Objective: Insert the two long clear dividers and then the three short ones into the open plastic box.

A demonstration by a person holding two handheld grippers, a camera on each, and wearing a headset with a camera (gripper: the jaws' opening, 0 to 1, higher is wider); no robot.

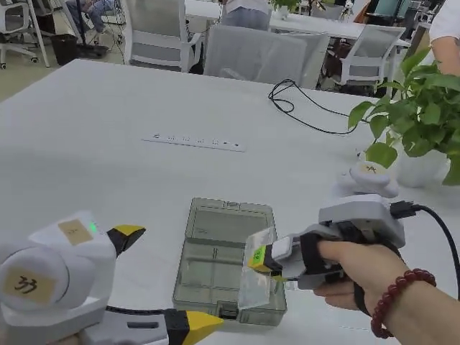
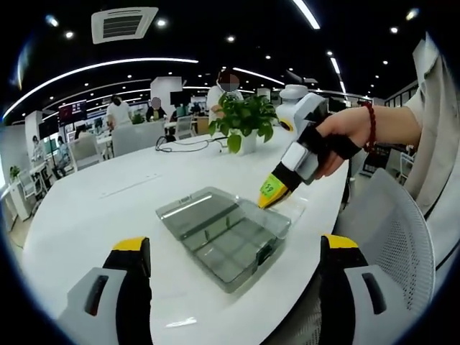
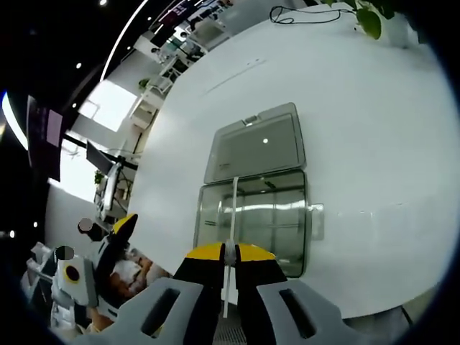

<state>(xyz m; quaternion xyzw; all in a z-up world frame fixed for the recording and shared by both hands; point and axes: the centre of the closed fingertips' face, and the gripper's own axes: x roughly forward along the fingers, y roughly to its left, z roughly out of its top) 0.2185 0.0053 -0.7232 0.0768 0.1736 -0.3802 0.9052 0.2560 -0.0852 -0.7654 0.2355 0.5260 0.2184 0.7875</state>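
Right gripper view: my right tool pinches a clear divider edge-down over the open plastic box on the tabletop; my left tool gapes released. I judge insertion barely begun, most dividers remaining.

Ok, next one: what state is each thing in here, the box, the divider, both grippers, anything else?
Box: open, lid laid flat back on the table.
Divider: gripped edge-on, held over the box, not yet slotted in.
Right gripper: jaws shut on the divider.
Left gripper: jaws open, holding nothing, beside the box.
Black cable: lying loose on the table.
Plant: upright in its white pot.
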